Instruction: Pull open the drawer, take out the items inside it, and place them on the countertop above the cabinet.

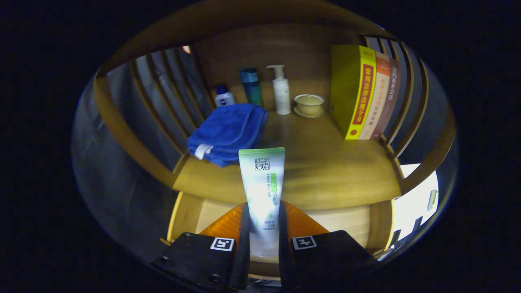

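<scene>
Carrying the tube up to the surface.
Hand-held gripper (262, 232) clamps the tube (262, 191) between both fingers; next, set it down ahead, right of the blue towel (228, 134).

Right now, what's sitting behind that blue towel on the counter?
Behind the blue towel stand a small white bottle and a teal bottle, their bases hidden by the towel's folds. The hand-held gripper grips a white tube in front.
</scene>
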Demonstrator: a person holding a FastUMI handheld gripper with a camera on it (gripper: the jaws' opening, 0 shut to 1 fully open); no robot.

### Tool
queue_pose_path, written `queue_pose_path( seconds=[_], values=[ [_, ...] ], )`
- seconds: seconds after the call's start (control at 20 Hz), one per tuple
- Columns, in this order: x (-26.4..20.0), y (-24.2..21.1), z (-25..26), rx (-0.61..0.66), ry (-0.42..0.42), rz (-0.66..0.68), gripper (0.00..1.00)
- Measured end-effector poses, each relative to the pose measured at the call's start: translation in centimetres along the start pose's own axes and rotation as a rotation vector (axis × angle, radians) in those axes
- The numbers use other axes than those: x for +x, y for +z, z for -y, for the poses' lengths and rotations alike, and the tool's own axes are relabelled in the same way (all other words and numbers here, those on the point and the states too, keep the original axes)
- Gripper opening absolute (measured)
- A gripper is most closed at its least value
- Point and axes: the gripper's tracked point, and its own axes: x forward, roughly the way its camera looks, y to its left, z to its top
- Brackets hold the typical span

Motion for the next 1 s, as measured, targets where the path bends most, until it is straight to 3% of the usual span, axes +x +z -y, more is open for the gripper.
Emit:
queue_pose_path(
  seconds=[0.15,0.55,1.0],
  values=[
    [2.2,1.3,2.0,0.010,-0.045,-0.003,0.38],
    [8.3,-0.3,2.0,0.051,-0.062,-0.110,0.38],
    [9.7,-0.2,2.2,0.092,-0.065,-0.104,0.43]
  ],
)
